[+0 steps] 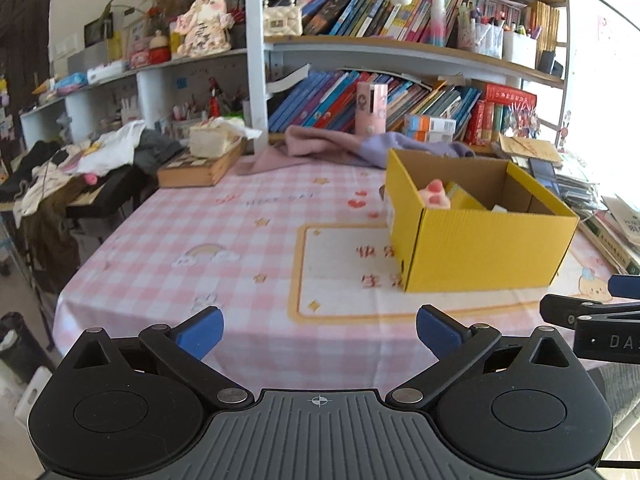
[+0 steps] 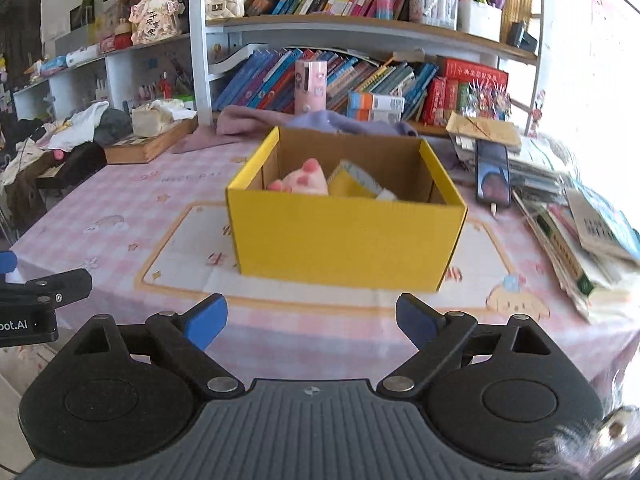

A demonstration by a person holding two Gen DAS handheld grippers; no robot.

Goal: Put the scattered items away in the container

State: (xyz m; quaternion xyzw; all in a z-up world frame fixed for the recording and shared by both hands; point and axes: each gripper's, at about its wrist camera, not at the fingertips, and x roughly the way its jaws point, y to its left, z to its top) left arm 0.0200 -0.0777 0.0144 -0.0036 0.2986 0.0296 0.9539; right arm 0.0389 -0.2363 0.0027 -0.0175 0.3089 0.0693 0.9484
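Big bookshelf (image 2: 360, 32) across the back, crammed with leaning books. Below it, table (image 2: 120, 208) under a pink checked cloth with a cream panel in the middle. Yellow cardboard box (image 2: 344, 236) standing upright on that panel, open at the top, dead ahead in the right wrist view and off to the right in the left wrist view (image 1: 480, 252). Inside it, a pink paw-shaped toy (image 2: 304, 182) poking up above the near wall, touching a yellow packet (image 2: 352, 184) on its right; a bit of something white just beside that, too little showing to name.

Behind the box, lilac and pink cloth (image 1: 320, 144) bunched at the shelf foot, with a pink cylinder (image 1: 372, 108) upright beyond it. Far left, thick book (image 1: 196, 168) with a beige bundle on top. Off to the right, untidy stack of booklets (image 2: 580, 240), and a dark phone (image 2: 493, 178) lying on papers near the box's right wall.

Down at the near edge of the table: left gripper (image 1: 318, 332) spread wide, blue pads (image 1: 200, 334) well apart, nothing between. Right gripper (image 2: 312, 324) likewise wide apart and holding nothing, blue fingertips (image 2: 416, 322) short of the box's front wall. Each gripper's black frame just peeking into the other's view at the edge.
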